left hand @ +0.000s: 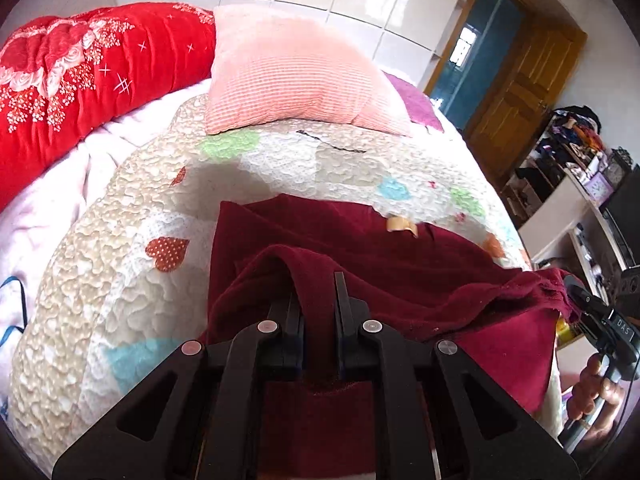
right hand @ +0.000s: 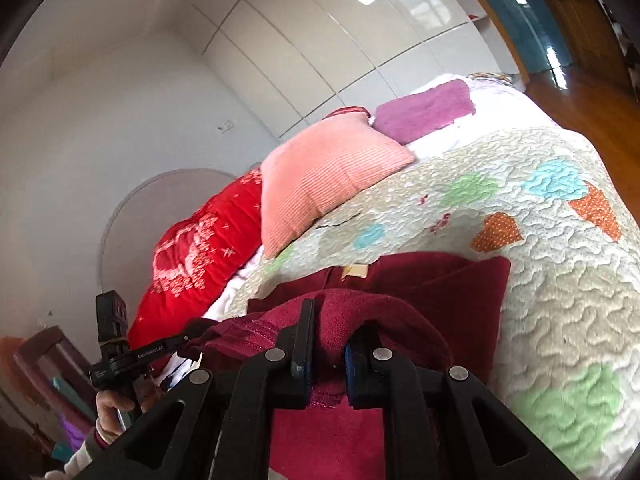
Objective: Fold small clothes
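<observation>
A: Where does the left wrist camera sit?
B: Close above the quilted heart-patterned bedspread [left hand: 132, 208], facing the ribbed pink pillow [left hand: 296, 76].
A: And the right?
B: Equally near, tilted, sharing that bedspread [right hand: 560, 280], the pillow [right hand: 324, 172] and the dark red knit garment [right hand: 440, 280].

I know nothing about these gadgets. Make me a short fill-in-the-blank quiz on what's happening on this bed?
1. Both tools, left and right, are shut on a dark ____ garment.
2. The garment lies on a quilt patterned with ____.
3. The pink pillow sits between a purple one and a ____ blanket.

Missing words: red; hearts; red
</observation>
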`<state>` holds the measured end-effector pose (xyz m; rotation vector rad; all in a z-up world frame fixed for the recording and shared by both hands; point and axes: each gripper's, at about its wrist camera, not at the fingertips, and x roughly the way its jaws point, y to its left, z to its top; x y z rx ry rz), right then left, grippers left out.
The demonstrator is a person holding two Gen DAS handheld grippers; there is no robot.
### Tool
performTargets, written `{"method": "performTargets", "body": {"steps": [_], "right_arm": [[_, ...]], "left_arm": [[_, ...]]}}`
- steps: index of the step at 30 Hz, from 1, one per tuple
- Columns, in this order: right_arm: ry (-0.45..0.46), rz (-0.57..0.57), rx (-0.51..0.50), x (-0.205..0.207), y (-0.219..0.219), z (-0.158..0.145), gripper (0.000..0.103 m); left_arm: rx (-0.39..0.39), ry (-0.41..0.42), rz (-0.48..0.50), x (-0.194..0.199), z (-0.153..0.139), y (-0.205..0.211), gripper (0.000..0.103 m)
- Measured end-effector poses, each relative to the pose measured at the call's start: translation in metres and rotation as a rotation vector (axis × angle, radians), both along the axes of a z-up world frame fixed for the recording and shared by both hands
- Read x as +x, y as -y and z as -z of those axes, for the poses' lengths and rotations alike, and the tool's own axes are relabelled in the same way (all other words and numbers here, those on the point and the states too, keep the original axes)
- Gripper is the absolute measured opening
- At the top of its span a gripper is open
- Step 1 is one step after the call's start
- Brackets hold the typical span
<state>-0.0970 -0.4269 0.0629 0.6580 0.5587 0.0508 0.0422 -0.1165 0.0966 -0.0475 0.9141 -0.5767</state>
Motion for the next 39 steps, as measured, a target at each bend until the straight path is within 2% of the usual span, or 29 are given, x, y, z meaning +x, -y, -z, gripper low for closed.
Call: {"method": "performTargets", "body": {"steps": [2,3,6,7,8,10,12,14,15,18,19,21,26,30,34,39], "right_arm": [[-0.092,0.037,-0.045,0.028,0.011,0.013,0.018],[-0.111,0.037,-0.064,0.035,0.015,0.015,0.02],[-0.067,0.047,-0.043,0.029,0.023,0.009,0.023],[-0.044,0.055,-0.025,0.022,0.025,0.006,0.028],[-0.026,0.063,-0.011,0.014,0.026,0.004,0.037],[0.002,0.127,-0.025,0.002,0.029,-0.003,0.052],[0.029,0.169,-0.013,-0.007,0.037,-0.009,0.055],[0.049,0.145,0.007,-0.01,0.037,-0.015,0.055],[0.036,0.12,-0.02,-0.007,0.031,-0.018,0.055],[-0.052,0.05,-0.208,0.016,-0.001,-0.02,0.048],[-0.082,0.042,-0.274,0.025,-0.009,-0.017,0.043],[-0.144,0.059,-0.354,0.042,-0.015,-0.007,0.04],[-0.269,0.133,-0.342,0.081,0.011,0.03,0.038],[-0.377,0.145,-0.354,0.109,0.022,0.063,0.038],[-0.381,0.15,-0.36,0.114,0.025,0.062,0.038],[-0.295,0.109,-0.288,0.077,0.017,0.033,0.038]], "left_arm": [[0.013,-0.03,-0.006,0.021,0.009,0.01,0.014],[0.022,-0.053,-0.002,0.03,0.013,0.012,0.015],[-0.002,-0.059,0.048,0.033,0.005,0.011,0.019],[0.005,-0.024,0.054,0.029,-0.001,0.009,0.035],[0.025,0.028,0.042,0.026,-0.01,0.006,0.059],[0.009,0.133,-0.015,0.024,-0.026,-0.008,0.075],[-0.046,0.132,-0.055,0.03,-0.035,-0.02,0.075],[-0.042,0.099,-0.056,0.034,-0.035,-0.022,0.075],[-0.038,0.107,-0.052,0.033,-0.034,-0.021,0.075],[0.0,0.124,-0.046,0.029,-0.024,-0.004,0.075],[0.007,0.113,-0.041,0.03,-0.019,0.002,0.075],[0.027,0.081,-0.042,0.032,-0.006,0.015,0.075],[0.161,0.049,-0.092,0.052,0.031,0.037,0.075],[0.21,-0.021,-0.187,0.081,0.062,0.032,0.075],[0.157,-0.108,-0.229,0.101,0.079,0.022,0.077],[0.167,-0.078,-0.211,0.091,0.069,0.018,0.077]]}}
